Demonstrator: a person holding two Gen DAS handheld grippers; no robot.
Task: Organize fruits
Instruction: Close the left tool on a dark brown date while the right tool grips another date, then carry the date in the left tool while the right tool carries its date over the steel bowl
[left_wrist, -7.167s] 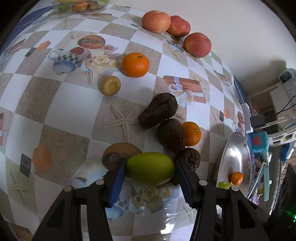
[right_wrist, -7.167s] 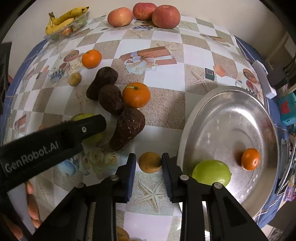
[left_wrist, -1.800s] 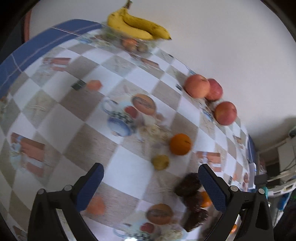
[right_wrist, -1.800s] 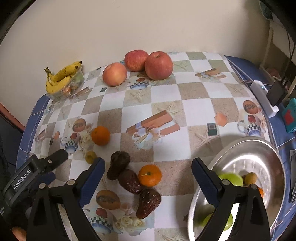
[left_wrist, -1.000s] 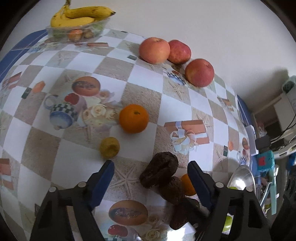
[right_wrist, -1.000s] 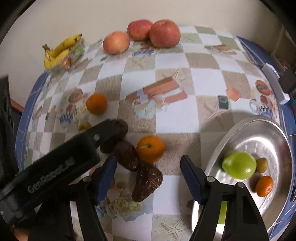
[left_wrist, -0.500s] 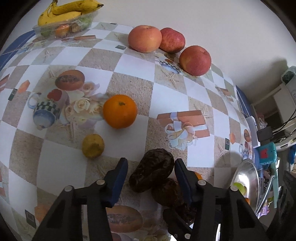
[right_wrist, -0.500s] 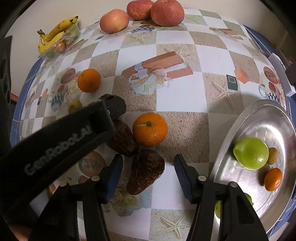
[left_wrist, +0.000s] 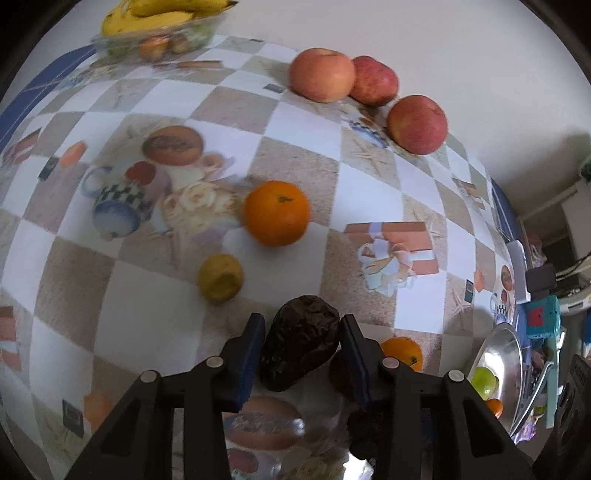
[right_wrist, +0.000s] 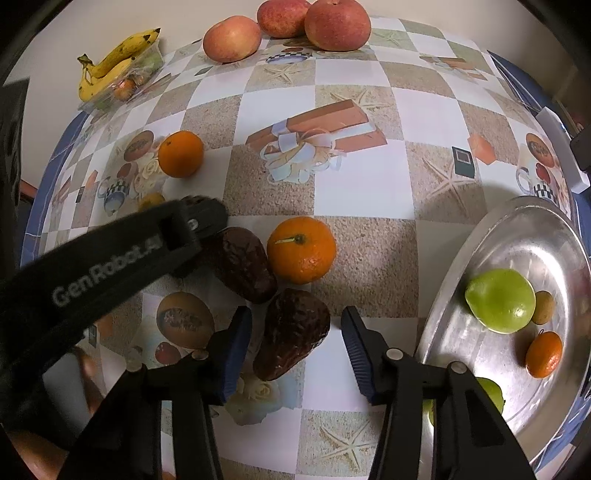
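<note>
Steel tray (right_wrist: 491, 236) holds green fruit (right_wrist: 499, 300), small orange (right_wrist: 543, 353).

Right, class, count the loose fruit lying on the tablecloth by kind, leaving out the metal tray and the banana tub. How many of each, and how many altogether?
Apples: 3
Oranges: 2
Dark avocados: 3
Small yellow fruit: 1
Total: 9

Plain pale wall (left_wrist: 406, 44) behind table (right_wrist: 354, 192)

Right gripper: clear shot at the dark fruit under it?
Probably yes. The right gripper straddles that dark fruit, its jaws closing with gaps on both sides; the orange sits clear behind.
</note>
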